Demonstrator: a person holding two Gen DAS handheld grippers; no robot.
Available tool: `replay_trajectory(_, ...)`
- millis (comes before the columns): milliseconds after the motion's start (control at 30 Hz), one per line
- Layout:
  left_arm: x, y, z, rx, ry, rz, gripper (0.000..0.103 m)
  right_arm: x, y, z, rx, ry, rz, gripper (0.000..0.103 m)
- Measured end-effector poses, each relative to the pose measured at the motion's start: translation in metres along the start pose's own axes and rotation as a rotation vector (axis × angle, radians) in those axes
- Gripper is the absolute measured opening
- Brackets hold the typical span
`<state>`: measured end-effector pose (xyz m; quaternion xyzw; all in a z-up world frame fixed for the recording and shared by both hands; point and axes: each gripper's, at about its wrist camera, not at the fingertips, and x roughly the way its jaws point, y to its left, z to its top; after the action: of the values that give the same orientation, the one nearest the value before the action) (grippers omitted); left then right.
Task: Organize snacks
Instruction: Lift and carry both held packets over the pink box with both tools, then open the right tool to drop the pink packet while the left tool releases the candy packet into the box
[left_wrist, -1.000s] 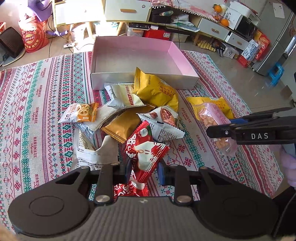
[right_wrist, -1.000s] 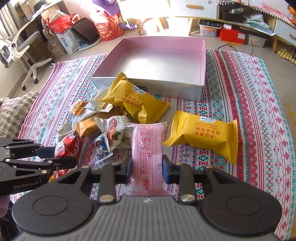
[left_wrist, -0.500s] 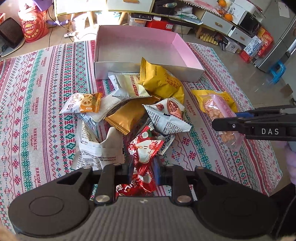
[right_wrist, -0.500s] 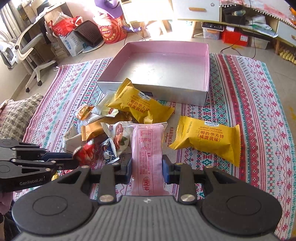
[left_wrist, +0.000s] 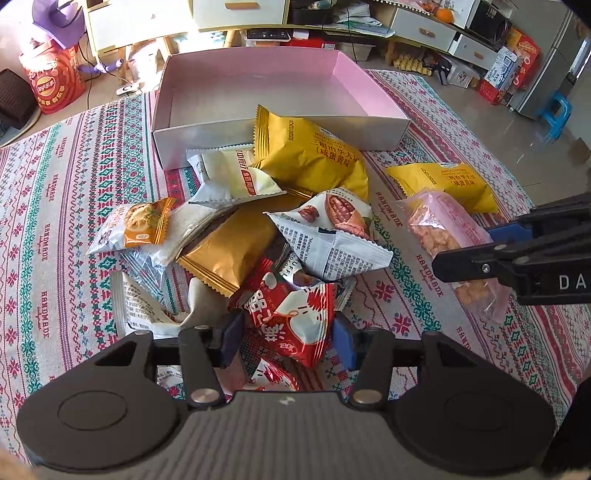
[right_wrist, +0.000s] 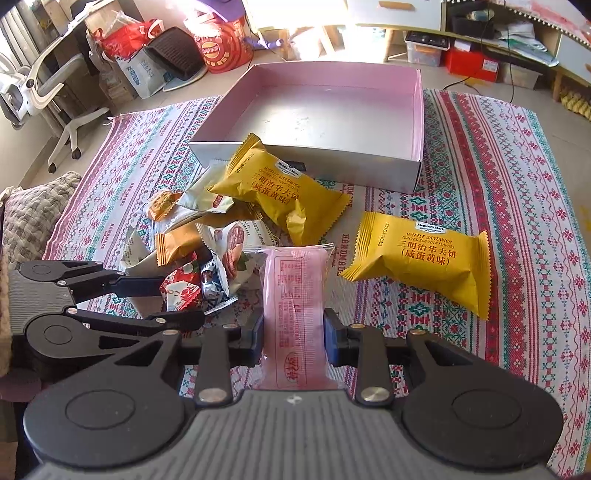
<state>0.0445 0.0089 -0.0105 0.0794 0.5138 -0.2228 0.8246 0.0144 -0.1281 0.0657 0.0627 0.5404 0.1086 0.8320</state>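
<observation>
The red snack packet (left_wrist: 291, 317) lay on the heap of snacks (left_wrist: 258, 221) on the patterned cloth (left_wrist: 55, 206), between the left claw (left_wrist: 288, 338), whose jaws had just been opening and stood apart; the right claw (right_wrist: 293, 334) was clamped on a pink packet (right_wrist: 295, 306); the pink box (right_wrist: 317, 110) sat beyond.

The red snack packet (left_wrist: 291, 317) is glossy, crinkled foil-like film. The pink packet (right_wrist: 295, 306) is smooth translucent plastic. The patterned mat (left_wrist: 66, 206) is coarse woven cloth. The far box (left_wrist: 258, 136) looks like matt cardboard, pink inside. Both tongs' arms are matt black plastic.
</observation>
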Motion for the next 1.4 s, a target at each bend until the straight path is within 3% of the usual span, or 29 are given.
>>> replay_trajectory(167, 0.007, 0.003, -0.003, -0.015, -0.008, 0.014, 0.052, 0.005, 0.002, -0.003, -0.015, 0.016, -0.01, 0.029)
replay_trajectory(267, 0.003, 0.004, -0.002, -0.015, -0.011, 0.045, 0.042, 0.006, 0.003, -0.004, -0.019, 0.022, -0.014, 0.029)
replay_trajectory(433, -0.003, 0.004, -0.002, -0.011, -0.015, 0.055, 0.037, 0.003, 0.002, -0.002, -0.012, 0.008, -0.012, 0.029)
replay_trajectory(833, -0.054, 0.006, 0.004, -0.033, -0.103, -0.031, 0.037, -0.016, -0.001, 0.011, 0.007, -0.05, 0.01, 0.029)
replay_trajectory(1067, -0.062, 0.014, 0.045, -0.032, -0.152, -0.022, 0.037, -0.019, -0.008, 0.048, 0.044, -0.094, 0.004, 0.029)
replay_trajectory(1400, -0.012, 0.035, 0.114, -0.012, -0.209, 0.056, 0.037, 0.01, -0.025, 0.104, 0.054, -0.162, -0.022, 0.029)
